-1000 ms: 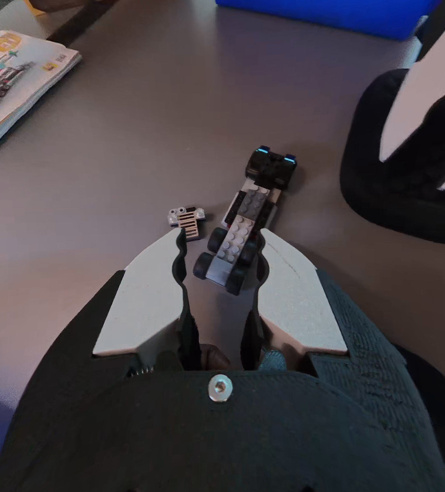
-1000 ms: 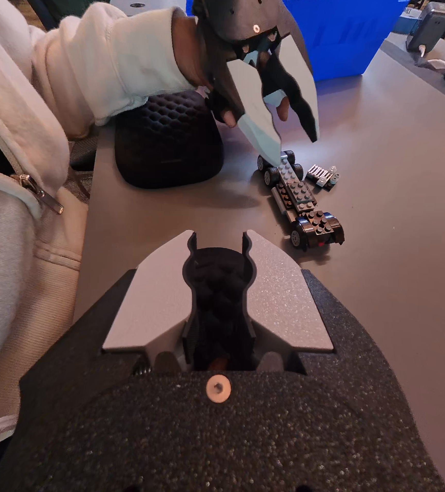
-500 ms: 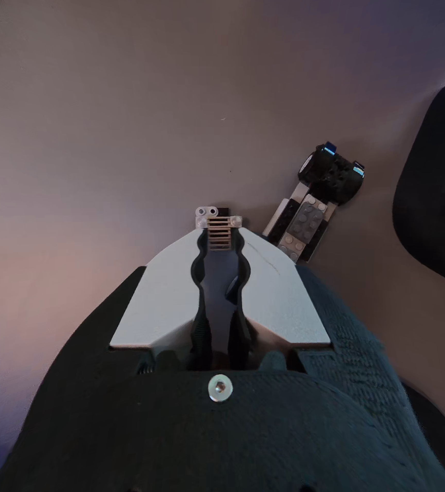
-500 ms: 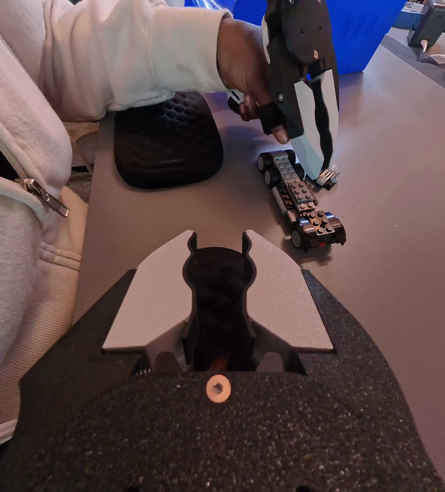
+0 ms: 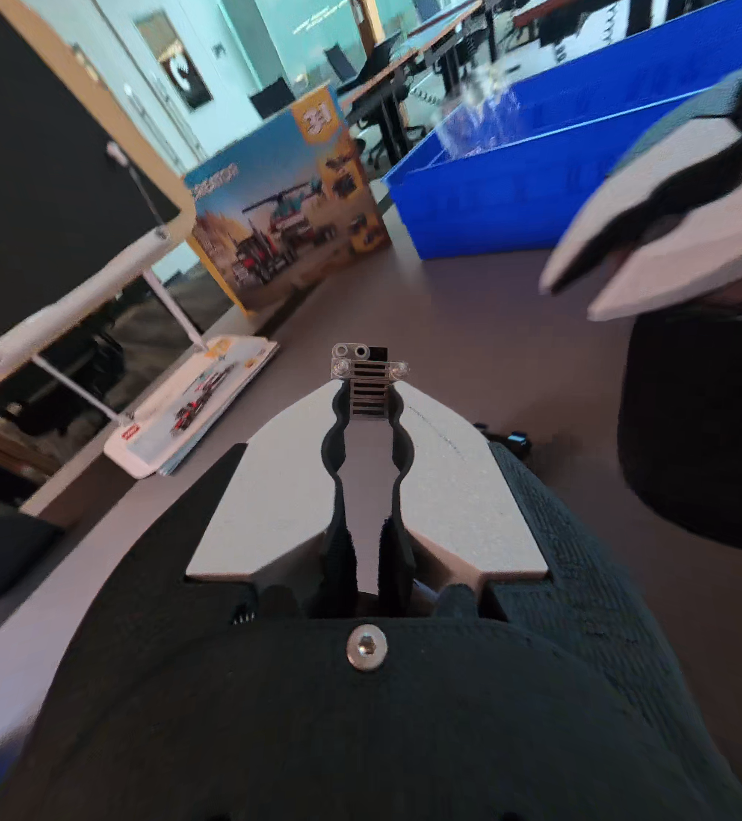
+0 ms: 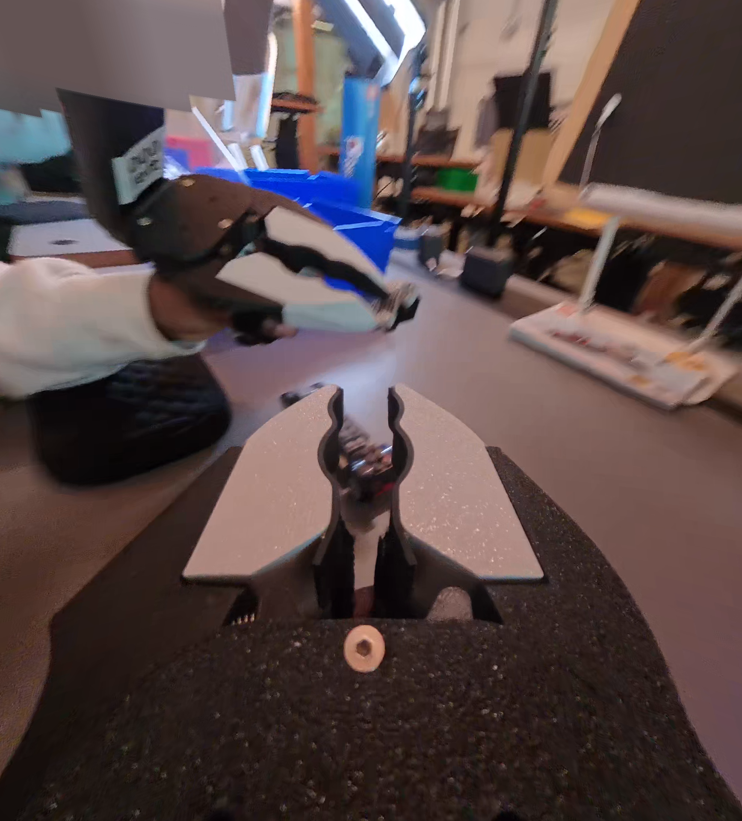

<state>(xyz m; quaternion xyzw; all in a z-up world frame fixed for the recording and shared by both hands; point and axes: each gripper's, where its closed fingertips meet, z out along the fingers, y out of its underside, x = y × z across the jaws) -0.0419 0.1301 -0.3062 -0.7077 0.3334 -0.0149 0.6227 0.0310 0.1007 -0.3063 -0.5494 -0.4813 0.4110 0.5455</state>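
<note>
A: What does the left hand-held gripper (image 5: 368, 402) have?

B: A small grey grille piece (image 5: 369, 386) built of toy bricks, with two clear studs at its top corners. The black pads (image 5: 398, 411) press on both of its sides, clamped near the fingertips, and the piece hangs clear of the tabletop (image 5: 471, 311).

A: And the right hand-held gripper (image 6: 365, 395)?

B: It is closed around a toy-brick vehicle chassis (image 6: 362, 462). The chassis sits deep between the fingers, dark with grey studs and a bit of red. The view is blurred, so I'd say the pads seem to bear on it, with the rest running forward under the fingertips.

A: Where are the two relative to each other?

B: In the right wrist view the left hand-held gripper hangs above the tabletop, up and to the left, with the grille piece (image 6: 398, 304) at its tips. A white sleeve (image 6: 49, 320) leads to it. In the left wrist view the right hand-held gripper (image 5: 578, 288) shows at the right edge.

A: What lies around them?

B: A black padded cushion (image 6: 129, 426) under the sleeve, a blue bin (image 5: 538, 186) at the back, a colourful printed box (image 5: 289, 222) standing upright, and an instruction booklet (image 5: 191, 408) flat on the tabletop to the left.
</note>
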